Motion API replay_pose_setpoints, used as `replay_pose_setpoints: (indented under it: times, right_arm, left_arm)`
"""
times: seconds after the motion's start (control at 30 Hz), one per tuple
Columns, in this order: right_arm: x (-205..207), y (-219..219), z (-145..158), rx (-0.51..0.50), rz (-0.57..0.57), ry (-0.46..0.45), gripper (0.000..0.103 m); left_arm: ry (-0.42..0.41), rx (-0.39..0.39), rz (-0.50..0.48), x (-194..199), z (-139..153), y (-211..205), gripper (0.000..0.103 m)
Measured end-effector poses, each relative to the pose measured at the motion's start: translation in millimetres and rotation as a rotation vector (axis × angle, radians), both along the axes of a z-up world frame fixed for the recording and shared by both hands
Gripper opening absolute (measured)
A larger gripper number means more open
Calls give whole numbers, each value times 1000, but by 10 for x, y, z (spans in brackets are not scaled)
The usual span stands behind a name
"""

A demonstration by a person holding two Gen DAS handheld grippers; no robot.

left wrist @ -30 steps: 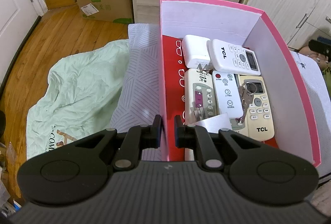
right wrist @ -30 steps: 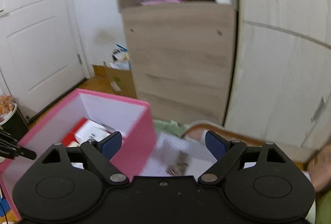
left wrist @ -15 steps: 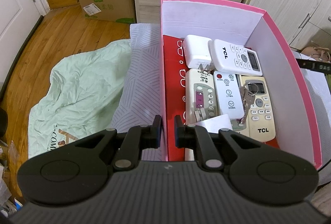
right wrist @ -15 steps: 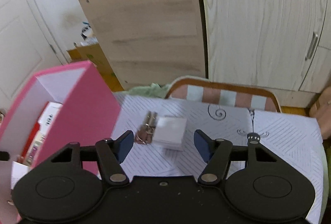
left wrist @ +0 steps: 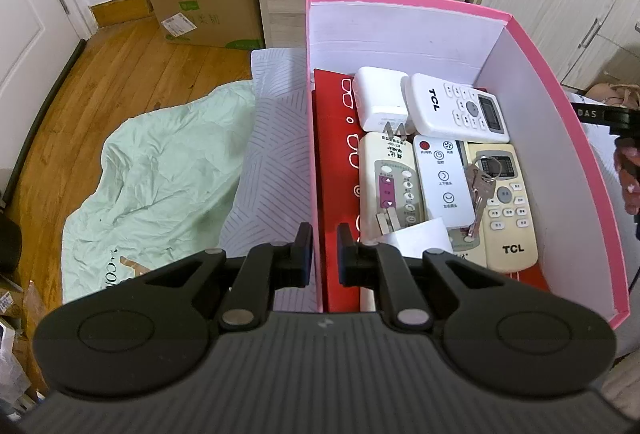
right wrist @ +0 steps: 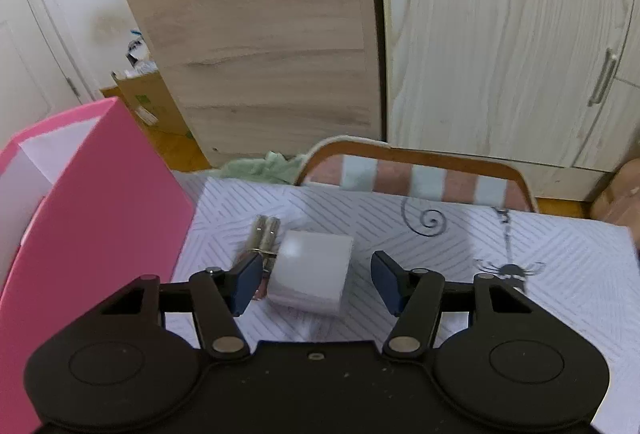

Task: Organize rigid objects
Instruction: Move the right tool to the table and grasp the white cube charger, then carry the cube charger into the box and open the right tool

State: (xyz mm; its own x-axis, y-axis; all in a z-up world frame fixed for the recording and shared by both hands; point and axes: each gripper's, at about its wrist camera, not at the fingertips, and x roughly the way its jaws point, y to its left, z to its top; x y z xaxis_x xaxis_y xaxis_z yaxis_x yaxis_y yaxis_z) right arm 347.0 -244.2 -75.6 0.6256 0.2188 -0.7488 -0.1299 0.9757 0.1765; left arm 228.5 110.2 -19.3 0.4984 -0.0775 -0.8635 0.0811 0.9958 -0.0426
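Pink box (left wrist: 316, 137) wall sits clamped in the down-tilted left gripper (left wrist: 323, 254); the right gripper (right wrist: 318, 284), down-tilted too, is closing around a white cube (right wrist: 310, 270).

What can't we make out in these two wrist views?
- Left wrist: the near end of the pink box and a white item there are hidden by the left tool, shut on the box wall.
- Right wrist: the keys are blurred, partly behind the white block; the closing right tool isn't touching it yet.

White cube (right wrist: 310, 272) blurred; keys (right wrist: 262, 234) beside it — lower part hidden behind tool finger.
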Motion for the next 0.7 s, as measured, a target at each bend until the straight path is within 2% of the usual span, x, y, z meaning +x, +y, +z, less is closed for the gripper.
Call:
replay_pose_setpoints:
  times: [0.07,0.1,0.27,0.43,0.6,0.7]
  right_arm:
    - [0,12,-10,-3,2,-13,64]
    - [-2,15,0,2,-1,-17,53]
    - [-51,77,86,-33,-20,-11,52]
    - [-196,39,271,-19,-38,-56,52]
    - [-465,-31,635,137,-44,-104,52]
    - [-720,122,950,158,39,-187,52]
  left_arm:
    - [0,-3,2,1,4,9,9]
    - [1,-5,4,2,5,12,9]
    - [4,-7,9,8,5,16,9]
    - [6,-16,16,11,5,33,10]
    - [7,-24,21,9,8,43,10]
    - [7,-30,26,7,12,51,10]
